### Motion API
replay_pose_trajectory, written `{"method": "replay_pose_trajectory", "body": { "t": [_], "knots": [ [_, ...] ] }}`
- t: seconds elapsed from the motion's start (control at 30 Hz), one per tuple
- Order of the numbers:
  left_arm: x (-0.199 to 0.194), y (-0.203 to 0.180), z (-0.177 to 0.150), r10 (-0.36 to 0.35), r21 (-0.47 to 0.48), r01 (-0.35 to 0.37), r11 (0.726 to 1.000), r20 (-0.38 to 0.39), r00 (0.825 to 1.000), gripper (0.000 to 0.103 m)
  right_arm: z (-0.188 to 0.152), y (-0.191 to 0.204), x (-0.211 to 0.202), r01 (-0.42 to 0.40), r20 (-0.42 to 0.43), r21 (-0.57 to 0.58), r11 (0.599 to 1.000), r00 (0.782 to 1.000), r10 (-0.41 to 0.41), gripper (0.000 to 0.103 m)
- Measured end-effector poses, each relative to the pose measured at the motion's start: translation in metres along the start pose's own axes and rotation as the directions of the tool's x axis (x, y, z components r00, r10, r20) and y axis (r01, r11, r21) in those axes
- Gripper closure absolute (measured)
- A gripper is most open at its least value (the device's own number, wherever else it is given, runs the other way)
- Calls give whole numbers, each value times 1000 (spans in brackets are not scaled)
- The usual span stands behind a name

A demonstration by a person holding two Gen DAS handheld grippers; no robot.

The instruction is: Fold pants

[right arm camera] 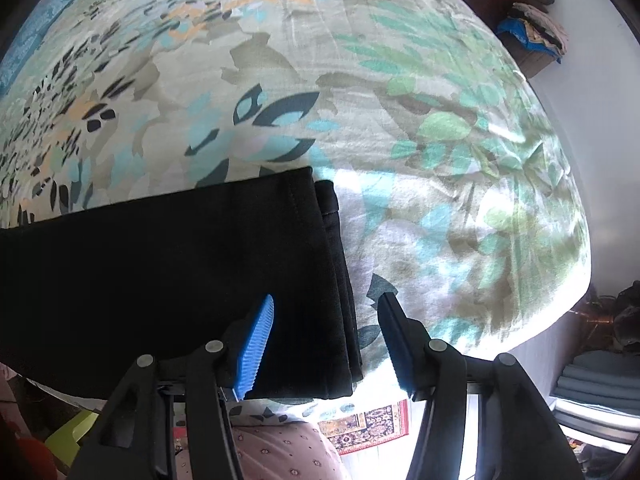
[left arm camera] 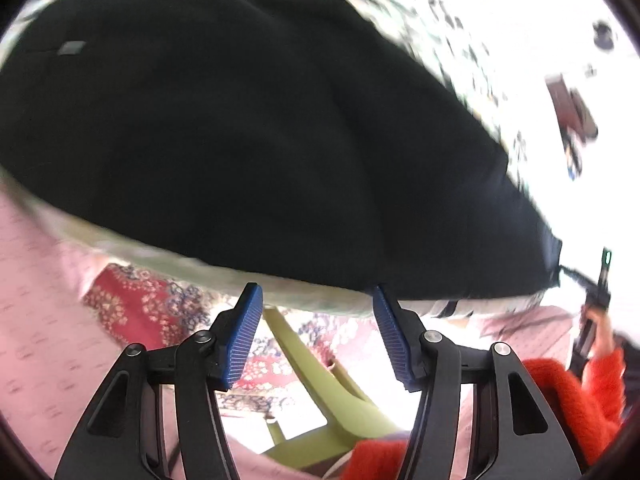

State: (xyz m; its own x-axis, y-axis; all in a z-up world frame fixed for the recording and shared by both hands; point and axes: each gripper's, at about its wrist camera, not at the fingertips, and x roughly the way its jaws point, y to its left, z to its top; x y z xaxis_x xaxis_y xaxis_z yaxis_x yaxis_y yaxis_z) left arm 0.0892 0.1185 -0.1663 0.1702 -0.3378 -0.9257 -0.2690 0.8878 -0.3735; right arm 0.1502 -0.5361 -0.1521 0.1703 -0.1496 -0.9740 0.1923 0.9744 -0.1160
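Both your grippers, left gripper and right gripper, stand half open and empty. The pants lie just ahead beneath them; snagging the stacked hems would undo the fold.

Black tool arms, ribbed blue pads, fuzzy red sleeve.

Pants — matt black cloth; bedsheet — printed, creased cotton-like cloth.
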Motion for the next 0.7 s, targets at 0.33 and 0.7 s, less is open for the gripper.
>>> {"method": "replay_pose_trajectory", "body": {
  "t": [0.33, 0.7],
  "knots": [
    [9, -13, 45, 291, 229, -327, 917, 178, 940, 38, -17, 111, -63, -346, 198, 14, 938, 921, 336, 35],
    [-24, -5, 56, 229, 167, -274, 947, 246, 942, 29, -56, 202, -6, -452, 143, 91, 888, 888, 437, 35]
  ]
}}
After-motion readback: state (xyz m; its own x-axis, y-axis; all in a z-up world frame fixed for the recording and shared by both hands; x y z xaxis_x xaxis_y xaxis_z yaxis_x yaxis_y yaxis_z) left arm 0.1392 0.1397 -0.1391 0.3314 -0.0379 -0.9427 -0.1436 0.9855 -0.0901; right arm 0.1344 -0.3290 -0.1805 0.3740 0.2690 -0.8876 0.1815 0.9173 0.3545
